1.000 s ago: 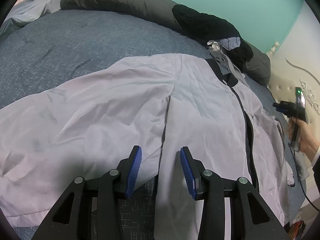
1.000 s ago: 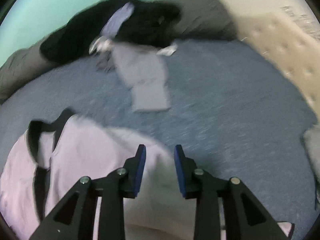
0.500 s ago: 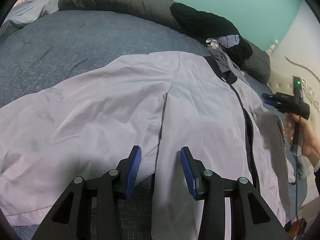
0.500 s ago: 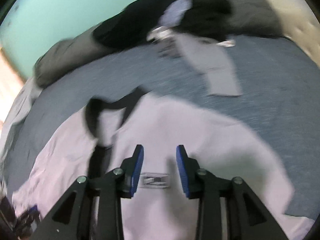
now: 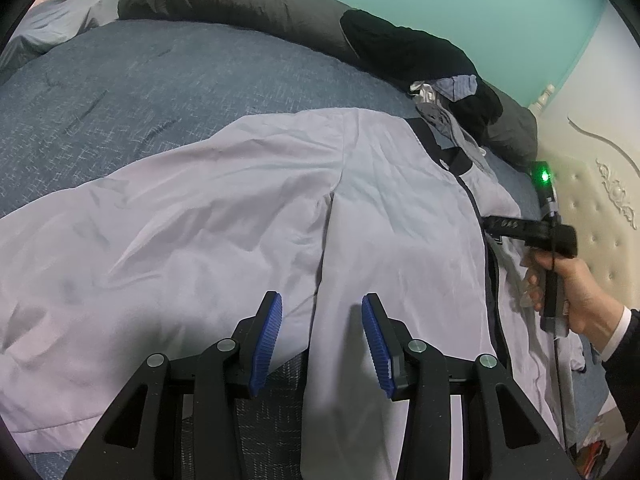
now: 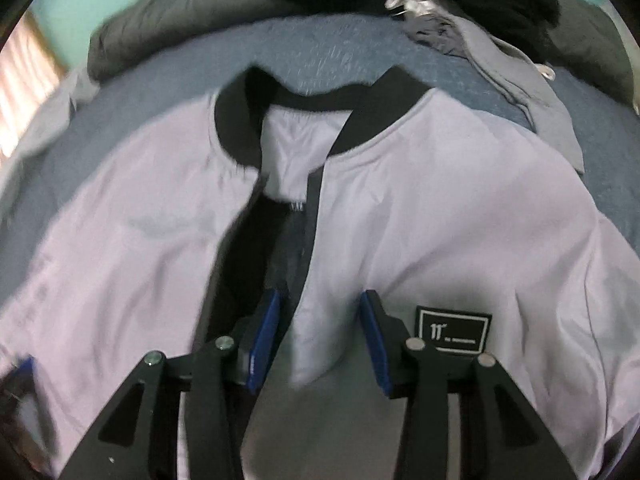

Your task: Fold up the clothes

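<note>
Pale lilac jacket [image 5: 248,216] spread front-up over blue bedspread [image 5: 120,80], filling centre frame in both views. Left gripper [image 5: 322,336] at lower centre, jaws partly apart, over the sleeve seam, holding nothing. Right gripper [image 6: 318,334] jaws opening, front edge of jacket between them, unpinched.

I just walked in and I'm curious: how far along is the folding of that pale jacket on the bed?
Barely begun. Done: the jacket lies spread flat on the blue bedspread, front unzipped, nothing folded. In hand: the right gripper is opening over the front edge beside the black patch; the left gripper hovers open near the sleeve seam. Left: every fold, plus the clothes pile behind.
</note>
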A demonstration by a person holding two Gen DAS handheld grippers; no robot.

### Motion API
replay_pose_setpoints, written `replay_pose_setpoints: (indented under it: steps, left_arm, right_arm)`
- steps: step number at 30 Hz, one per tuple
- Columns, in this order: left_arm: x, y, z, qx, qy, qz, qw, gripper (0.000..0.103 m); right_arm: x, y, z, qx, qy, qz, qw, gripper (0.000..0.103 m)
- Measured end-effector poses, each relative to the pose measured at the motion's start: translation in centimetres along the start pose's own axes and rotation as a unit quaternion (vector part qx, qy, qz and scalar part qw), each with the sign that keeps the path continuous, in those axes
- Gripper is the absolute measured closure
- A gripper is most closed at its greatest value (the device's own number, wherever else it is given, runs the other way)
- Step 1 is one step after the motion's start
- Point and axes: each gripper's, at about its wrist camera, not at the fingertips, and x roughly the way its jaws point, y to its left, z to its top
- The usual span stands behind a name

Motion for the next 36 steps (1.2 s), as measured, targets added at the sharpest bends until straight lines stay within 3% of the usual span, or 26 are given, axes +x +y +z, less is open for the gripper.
replay_pose_setpoints:
  steps: [2,4,6,7,11,15,18,22,26,28,30,36]
  left_arm:
    - [0.1,0.0,0.0,0.001,0.001,0.000,1.0000,0.057]
    - [0.2,-0.1,0.0,0.002,0.003,0.000,1.0000,0.057]
    - [0.2,-0.1,0.0,0.003,0.003,0.000,1.0000,0.057]
    - [0.2,0.0,0.1,0.003,0.002,0.001,1.0000,0.057]
    - [0.1,0.2,0.1,0.001,0.002,0.005,1.0000,0.057]
    - [-0.1,-0.2,0.1,0.008,-0.001,0.008,0.9999,0.057]
    - [-0.4,-0.6,0.1,0.017,-0.003,0.011,0.9998,0.056]
    - [-1.4,-1.8,-0.3,0.033,-0.008,0.016,0.9993,0.056]
    - [-2.9,-3.5,-1.2,0.048,-0.013,0.024,0.9985,0.056]
    - [-3.6,-4.3,-1.7,0.048,-0.009,0.022,0.9986,0.056]
    - [-4.3,-5.1,-2.2,0.044,-0.002,0.016,0.9989,0.056]
    - [-6.6,-8.0,-3.2,0.048,0.011,0.011,0.9988,0.055]
  right_arm:
    - [0.2,-0.1,0.0,0.001,-0.001,-0.001,1.000,0.063]
    - [0.0,-0.6,0.0,0.019,-0.011,0.010,1.000,0.074]
    - [-0.6,-1.1,-0.2,0.041,-0.031,0.047,0.998,0.089]
    - [-0.9,-1.4,-0.2,0.052,-0.041,0.067,0.996,0.089]
    - [-0.6,-1.4,-0.4,0.044,-0.038,0.072,0.996,0.089]
    - [-1.8,-2.6,-0.8,0.058,-0.052,0.076,0.994,0.085]
    - [-5.7,-5.3,-2.3,0.096,-0.092,0.097,0.986,0.073]
    - [-10.7,-9.0,-4.4,0.120,-0.116,0.094,0.981,0.070]
    - [-16.5,-14.4,-9.0,0.150,-0.112,0.054,0.981,0.069]
    - [-18.5,-17.6,-12.0,0.172,-0.101,0.043,0.979,0.063]
    - [-20.0,-20.6,-15.0,0.193,-0.088,0.031,0.977,0.050]
    - [-23.8,-27.8,-24.3,0.268,-0.076,0.014,0.960,0.046]
